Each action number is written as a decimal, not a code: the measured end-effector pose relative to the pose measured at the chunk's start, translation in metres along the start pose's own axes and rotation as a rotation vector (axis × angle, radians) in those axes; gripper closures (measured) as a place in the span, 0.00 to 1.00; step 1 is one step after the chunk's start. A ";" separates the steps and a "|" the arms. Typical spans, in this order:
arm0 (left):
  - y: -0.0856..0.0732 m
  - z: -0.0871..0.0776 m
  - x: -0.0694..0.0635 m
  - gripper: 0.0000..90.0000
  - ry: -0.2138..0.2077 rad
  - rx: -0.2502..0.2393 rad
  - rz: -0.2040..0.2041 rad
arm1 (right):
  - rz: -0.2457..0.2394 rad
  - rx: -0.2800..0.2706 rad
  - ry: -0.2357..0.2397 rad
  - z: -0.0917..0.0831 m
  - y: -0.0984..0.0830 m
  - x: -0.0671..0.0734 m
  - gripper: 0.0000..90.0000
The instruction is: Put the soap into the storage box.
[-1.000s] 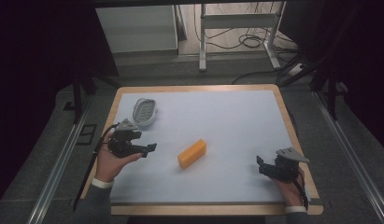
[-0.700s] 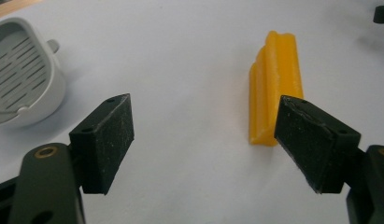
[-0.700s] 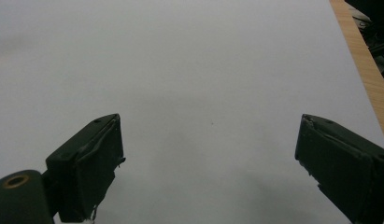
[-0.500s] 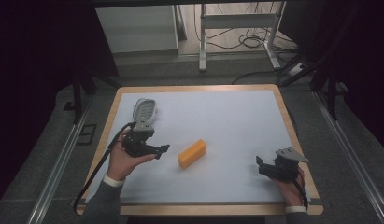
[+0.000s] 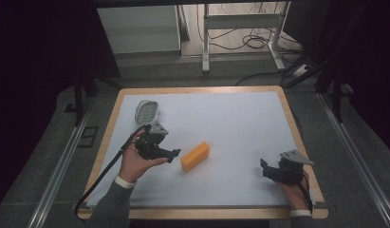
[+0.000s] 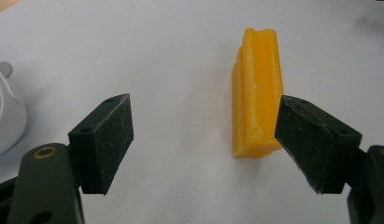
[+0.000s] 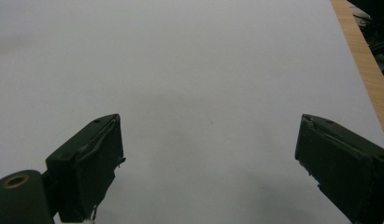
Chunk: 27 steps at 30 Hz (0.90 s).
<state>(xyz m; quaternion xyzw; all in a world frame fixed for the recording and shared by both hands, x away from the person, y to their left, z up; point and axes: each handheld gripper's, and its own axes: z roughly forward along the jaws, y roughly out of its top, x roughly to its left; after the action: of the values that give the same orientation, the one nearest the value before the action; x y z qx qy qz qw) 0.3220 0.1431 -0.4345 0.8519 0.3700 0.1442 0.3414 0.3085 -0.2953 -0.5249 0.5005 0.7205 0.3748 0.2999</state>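
Since the earlier frames my left gripper (image 5: pixel 172 154) has travelled away from the white mesh-topped object (image 5: pixel 147 111) toward the yellow block (image 5: pixel 195 156), and now its tips sit just beside the block's near-left end. My right gripper (image 5: pixel 264 166) has not budged; it rests well to the right of the block, near the wooden rim of the table (image 5: pixel 297 137), jaws spread wide over bare white surface with nothing between them.

Through the left gripper view, my left gripper (image 6: pixel 203 140) also has its jaws released and parted. The yellow block (image 6: pixel 257 93) lies flat on the white surface, its long axis running away from me, and it sits off-centre in the gap: its near end is right beside the right-hand jaw, with a broad stretch of open surface between it and the other jaw.

I judge the block to be light and fairly stiff, something like moulded plastic, wax or soap. Its top is ridged with a shallow groove along the length, and the surface has a slight sheen, so it may be slippery under the pads. I would shift the gripper sideways to centre the block, move forward past the near end, then close across the narrow width on the two long flat sides, near the middle of its length, so it does not pivot or squirt out. Moderate squeeze should do.
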 end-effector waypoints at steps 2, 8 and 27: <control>0.001 0.004 -0.001 0.22 -0.008 0.005 -0.003 | 0.000 0.001 0.000 0.000 0.000 0.000 0.09; 0.008 0.005 -0.014 0.22 0.006 0.022 0.050 | 0.002 0.001 -0.003 0.000 0.000 0.000 0.09; 0.024 0.040 -0.030 0.22 0.000 0.103 0.080 | 0.003 0.007 -0.006 0.001 0.000 0.000 0.09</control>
<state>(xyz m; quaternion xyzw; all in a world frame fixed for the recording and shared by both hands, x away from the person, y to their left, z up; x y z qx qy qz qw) 0.3344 0.0908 -0.4473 0.8824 0.3425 0.1387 0.2911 0.3092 -0.2949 -0.5251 0.5037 0.7200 0.3713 0.2999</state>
